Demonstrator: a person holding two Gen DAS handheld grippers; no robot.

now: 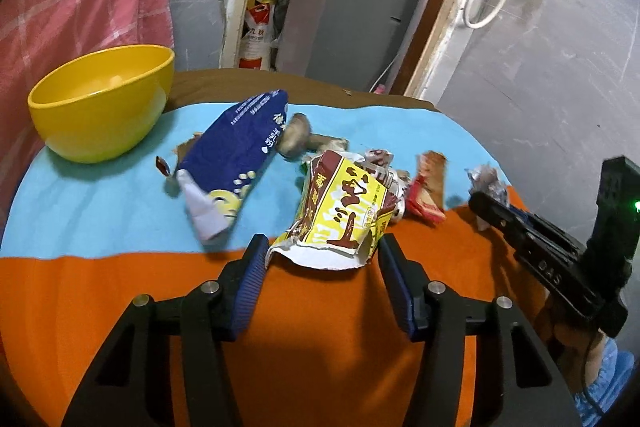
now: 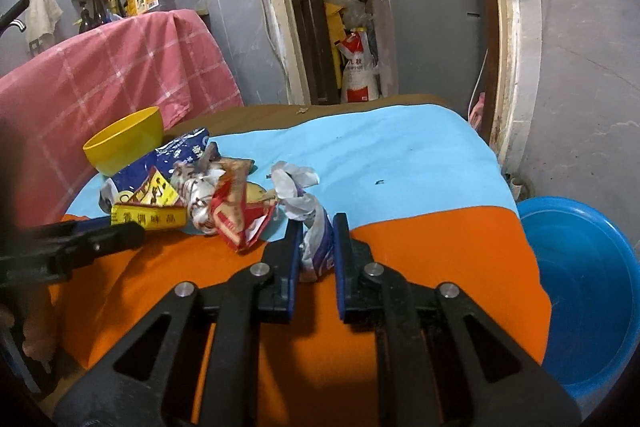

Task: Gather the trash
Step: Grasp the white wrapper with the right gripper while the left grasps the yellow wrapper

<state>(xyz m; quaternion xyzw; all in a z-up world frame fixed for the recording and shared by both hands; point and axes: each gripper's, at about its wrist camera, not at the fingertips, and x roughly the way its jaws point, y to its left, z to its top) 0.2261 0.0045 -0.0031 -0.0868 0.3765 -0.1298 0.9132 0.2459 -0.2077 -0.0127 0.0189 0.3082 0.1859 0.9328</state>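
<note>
Trash lies on a table covered in light blue and orange cloth. My left gripper is open, its jaws either side of the near edge of a torn yellow and maroon packet. A blue snack bag lies left of the packet and a red wrapper right of it. My right gripper is shut on a crumpled white and purple wrapper at the right end of the pile; the gripper also shows in the left wrist view. A yellow bowl stands at the far left.
A blue plastic basin sits low beside the table's right edge. A pink checked cloth hangs behind the bowl. A doorway with a grey cabinet lies beyond the table's far edge.
</note>
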